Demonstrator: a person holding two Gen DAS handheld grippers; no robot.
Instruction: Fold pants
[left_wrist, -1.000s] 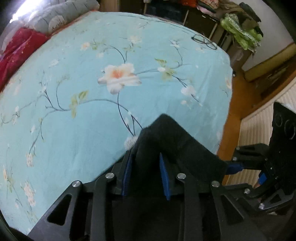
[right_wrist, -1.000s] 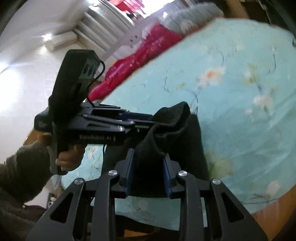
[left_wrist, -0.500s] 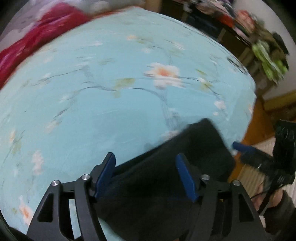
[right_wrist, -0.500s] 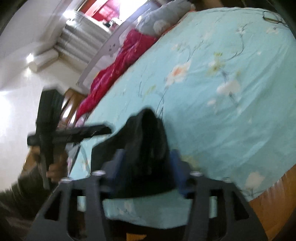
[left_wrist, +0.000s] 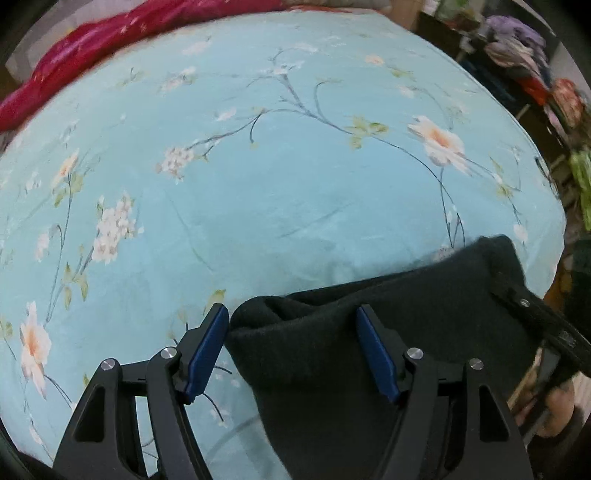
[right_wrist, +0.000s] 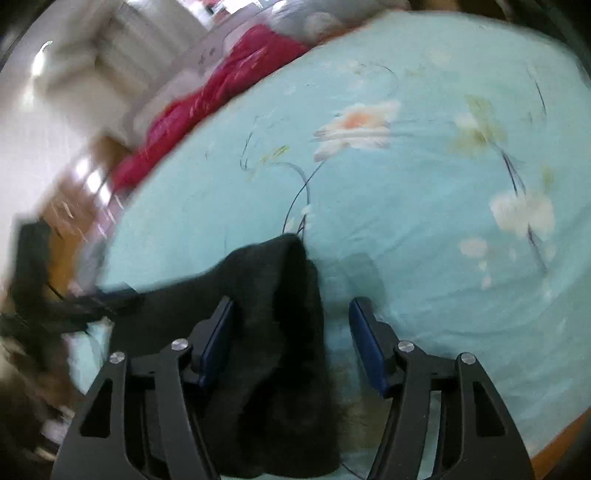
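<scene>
Left wrist view: left gripper (left_wrist: 291, 347) spread wide, pants (left_wrist: 388, 325) lying loose between its jaws at 5 o'clock on bed (left_wrist: 258, 184); right gripper (right_wrist: 291, 332) likewise agape, letting cloth settle flat

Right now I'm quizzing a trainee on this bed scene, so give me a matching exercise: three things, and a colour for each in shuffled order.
Things:
1. pants
2. bedsheet
3. quilt

Colours:
A. red
B. black
C. light blue with flowers

Pairs: 1-B, 2-C, 3-A
</scene>
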